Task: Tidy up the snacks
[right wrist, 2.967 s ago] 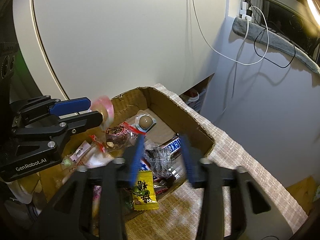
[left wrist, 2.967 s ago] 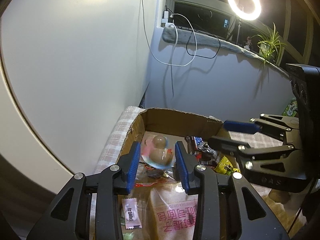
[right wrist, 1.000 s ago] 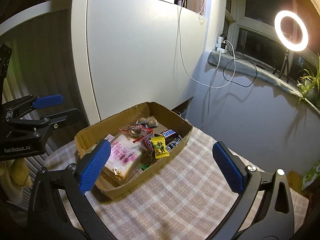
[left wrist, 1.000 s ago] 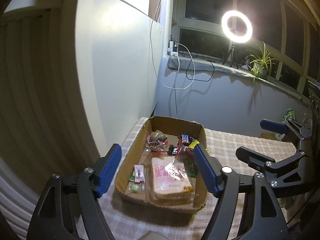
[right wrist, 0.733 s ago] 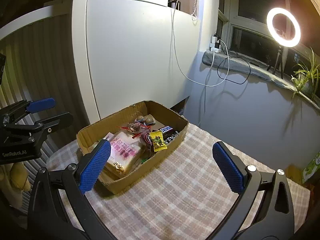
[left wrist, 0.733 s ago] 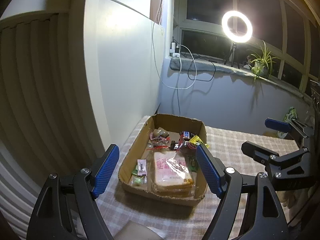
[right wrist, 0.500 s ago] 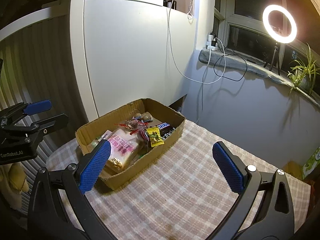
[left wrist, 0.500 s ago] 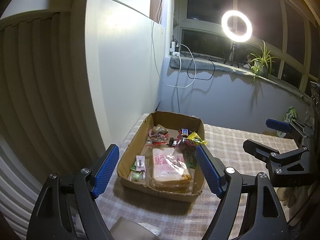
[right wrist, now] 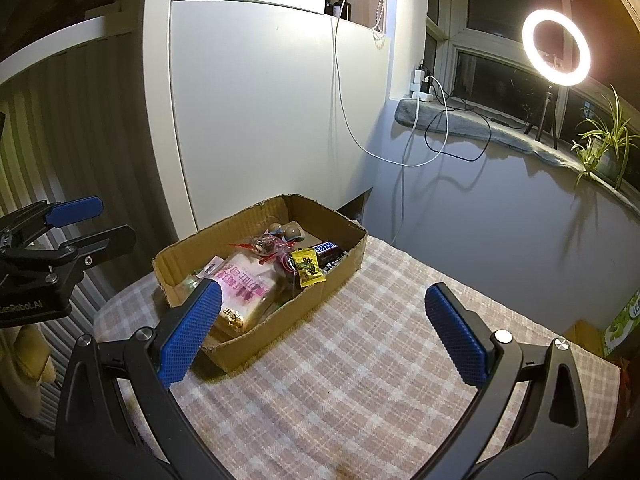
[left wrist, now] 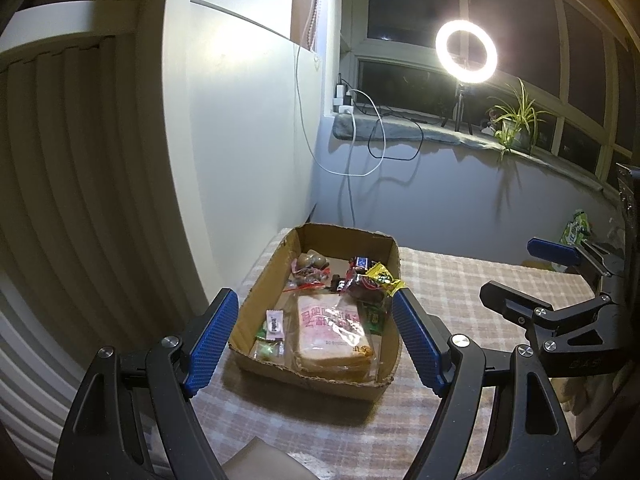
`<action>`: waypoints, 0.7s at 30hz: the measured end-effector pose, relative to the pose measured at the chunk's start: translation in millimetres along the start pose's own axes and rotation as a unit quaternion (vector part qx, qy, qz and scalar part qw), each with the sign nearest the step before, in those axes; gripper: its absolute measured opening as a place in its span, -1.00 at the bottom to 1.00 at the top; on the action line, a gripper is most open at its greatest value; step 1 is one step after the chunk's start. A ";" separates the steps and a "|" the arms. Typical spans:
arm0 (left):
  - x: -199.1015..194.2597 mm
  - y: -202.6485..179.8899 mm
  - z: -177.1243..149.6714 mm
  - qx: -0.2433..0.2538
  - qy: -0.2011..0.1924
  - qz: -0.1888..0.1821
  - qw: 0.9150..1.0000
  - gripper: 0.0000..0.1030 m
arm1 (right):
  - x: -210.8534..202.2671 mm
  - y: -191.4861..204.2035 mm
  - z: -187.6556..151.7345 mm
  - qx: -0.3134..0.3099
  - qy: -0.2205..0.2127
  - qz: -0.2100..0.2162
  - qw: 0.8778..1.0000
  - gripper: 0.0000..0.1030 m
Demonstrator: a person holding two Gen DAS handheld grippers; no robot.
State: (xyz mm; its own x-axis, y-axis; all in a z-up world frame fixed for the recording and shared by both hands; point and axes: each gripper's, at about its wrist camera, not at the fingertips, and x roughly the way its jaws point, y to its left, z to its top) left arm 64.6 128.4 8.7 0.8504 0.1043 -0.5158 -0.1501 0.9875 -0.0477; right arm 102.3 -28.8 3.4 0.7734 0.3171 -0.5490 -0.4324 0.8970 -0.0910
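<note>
A: Why do both grippers hang back from the box (left wrist: 312, 376)?

B: Likely because the sorting looks finished. The left gripper (left wrist: 316, 338) stands wide with nothing between its pads, and so does the right gripper (right wrist: 324, 330). All the snacks lie inside the box, at the cloth's (right wrist: 360, 360) left end beside the white panel.

A: How many things are in there?

B: One bread bag (left wrist: 334, 330) fills the near end. One yellow packet (right wrist: 307, 267) sits on top toward the right wall, one dark bar (right wrist: 326, 247) behind it, two brown balls (right wrist: 286, 231) at the far end. The small sweets along the left wall are too jumbled to count.
</note>
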 end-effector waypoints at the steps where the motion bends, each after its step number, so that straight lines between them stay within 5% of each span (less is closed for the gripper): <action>1: -0.5 -0.1 -0.2 0.000 0.000 0.000 1.000 0.54 | 0.0 0.6 0.0 0.000 0.001 0.000 1.000 1.00; 21: -1.8 -6.1 -2.2 0.009 -0.003 -0.002 1.000 0.54 | -3.8 2.1 -7.1 0.004 0.004 0.001 1.000 1.00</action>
